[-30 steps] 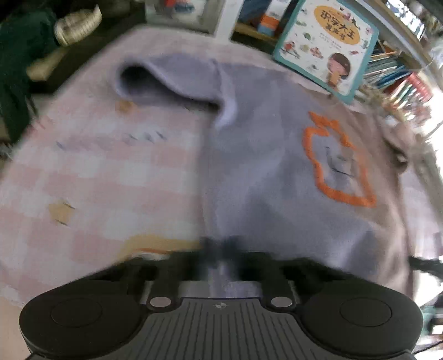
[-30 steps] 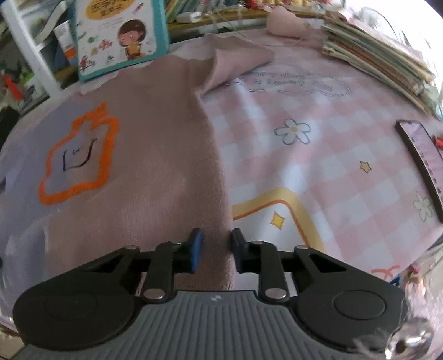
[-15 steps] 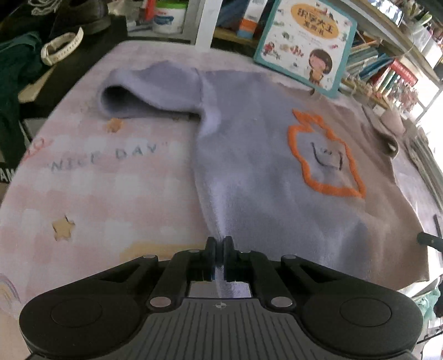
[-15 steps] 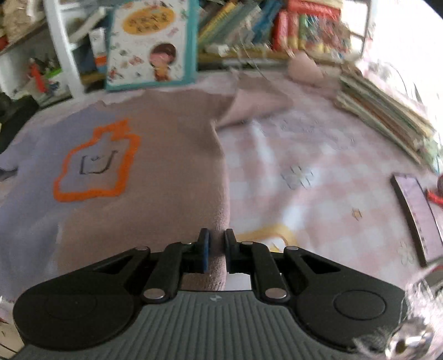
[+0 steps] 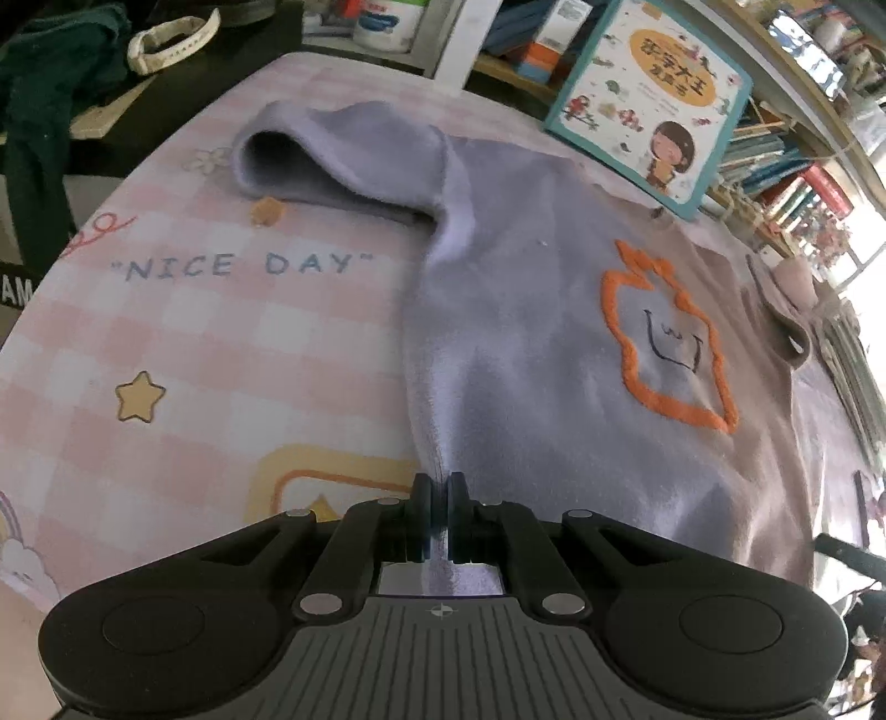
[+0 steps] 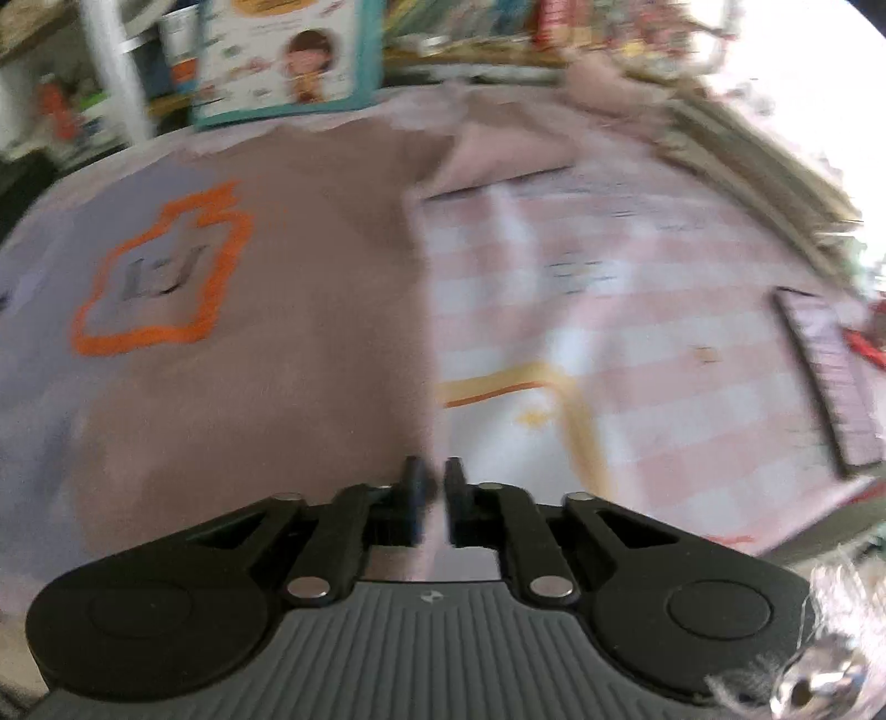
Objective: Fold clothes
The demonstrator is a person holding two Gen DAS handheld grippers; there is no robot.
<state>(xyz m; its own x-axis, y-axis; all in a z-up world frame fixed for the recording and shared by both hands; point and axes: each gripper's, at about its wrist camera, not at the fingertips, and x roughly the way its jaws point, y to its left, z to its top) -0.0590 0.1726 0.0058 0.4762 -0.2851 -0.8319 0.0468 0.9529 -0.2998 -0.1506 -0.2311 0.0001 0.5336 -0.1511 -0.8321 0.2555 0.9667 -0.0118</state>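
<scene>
A lilac-and-mauve sweater (image 5: 531,332) with an orange-outlined patch lies flat, front up, on the pink checked tablecloth (image 5: 183,354). Its left sleeve (image 5: 338,160) is folded out toward the far left. My left gripper (image 5: 441,501) is shut on the sweater's near left hem corner; a ridge of cloth runs up from the jaws. In the blurred right wrist view the sweater (image 6: 266,332) fills the left half. My right gripper (image 6: 432,490) is shut on the near right hem corner, pinching the mauve cloth. The right sleeve (image 6: 498,149) lies far behind.
A picture book (image 5: 648,94) leans against a bookshelf behind the sweater. A stack of books (image 6: 764,166) lines the far right edge, and a dark flat ruler-like strip (image 6: 825,376) lies on the right. Dark green cloth (image 5: 44,83) and a white band (image 5: 171,36) sit off the table's left.
The right gripper's jaws closed from a small gap onto the right hem corner, and its view tilted up slightly. The left gripper stayed shut on the left hem corner.
</scene>
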